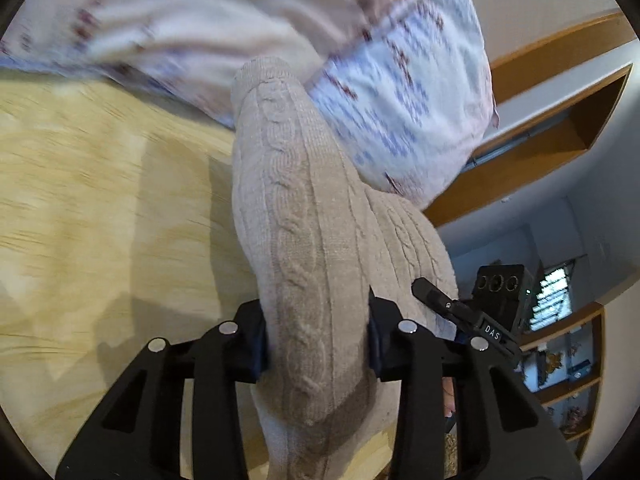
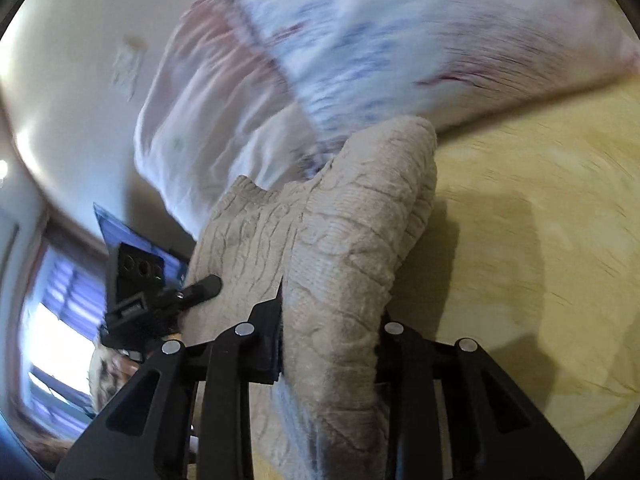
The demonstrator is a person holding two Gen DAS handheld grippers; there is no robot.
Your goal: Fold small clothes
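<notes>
Both claws are clamped on the same beige cable-knit garment (image 1: 304,216). Left claw (image 1: 316,344) has a bunched ridge of knit squeezed between its pads; right claw (image 2: 332,344) is pinching another thick fold of it. In the left wrist view I can see the right claw's finger (image 1: 432,292) against the knit just beside mine, and the left claw's finger shows the same way in the right wrist view, so the two grips sit close together.

The garment is partly lifted: the gripped part is raised, while the far end droops toward the pale wooden tabletop (image 1: 100,200). I can't tell if that end touches the wood. Behind it lies a white cloth with blue and red print (image 1: 404,92), heavily blurred; I can't say what it is or whether it's folded.

Progress, my read: early to mid. The knit is bunched and draped, with no flat, squared fold visible. Left to do: lay it down, bring the edges together, flatten it, let go. No finished stack is in view, so I can't count completed items.
</notes>
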